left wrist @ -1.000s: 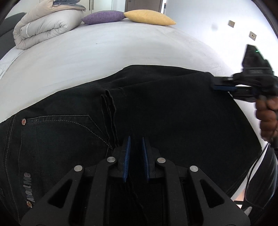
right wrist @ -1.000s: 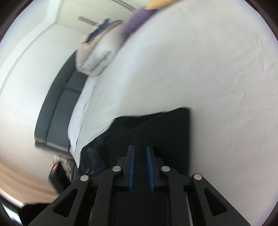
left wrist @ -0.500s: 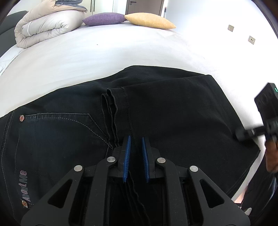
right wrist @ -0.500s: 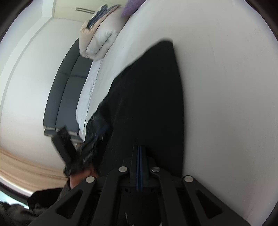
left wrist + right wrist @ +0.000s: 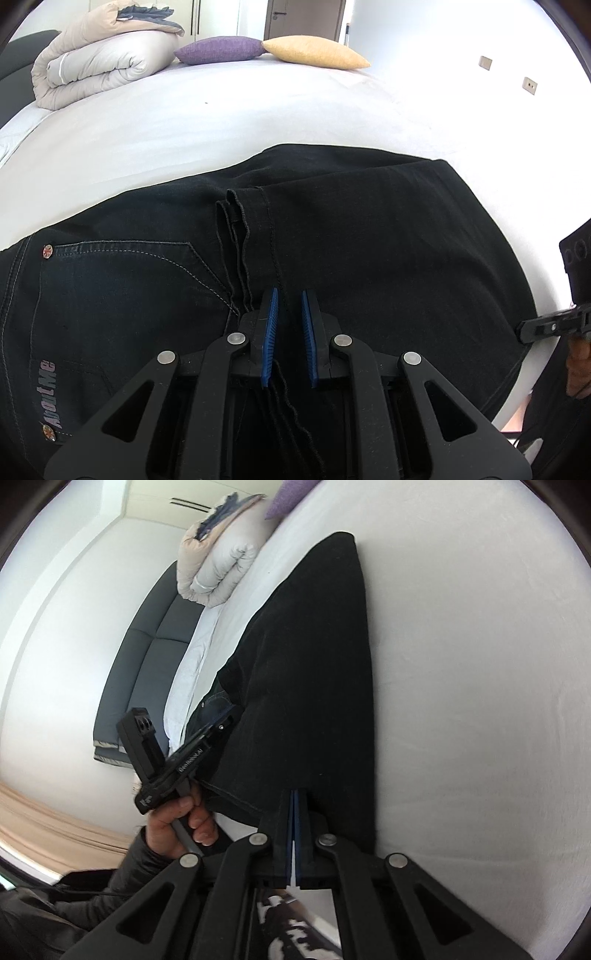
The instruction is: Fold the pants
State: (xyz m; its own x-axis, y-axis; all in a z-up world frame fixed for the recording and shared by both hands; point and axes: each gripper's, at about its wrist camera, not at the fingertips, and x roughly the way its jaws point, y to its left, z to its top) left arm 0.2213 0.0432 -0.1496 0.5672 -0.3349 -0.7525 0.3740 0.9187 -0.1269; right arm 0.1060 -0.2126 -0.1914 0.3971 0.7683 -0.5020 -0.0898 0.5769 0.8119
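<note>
The pants (image 5: 369, 240) lie folded along the near edge of the bed (image 5: 221, 122). A rolled duvet (image 5: 99, 70) sits at the bed's far left corner, with two pillows (image 5: 266, 51) side by side along the far edge to its right. A sofa (image 5: 147, 657) stands beyond the bed's left edge.

Over the last second the right gripper (image 5: 526, 328) descended from the far right corner of the folded pants (image 5: 369, 240) to their near right edge, at the side of the bed (image 5: 221, 110). Its blue pads (image 5: 295, 834), parted a second ago, closed to a thin slit at the edge of the cloth. The right wrist view swung round to look along the folded pants, bringing the left gripper (image 5: 225, 725) into view.
</note>
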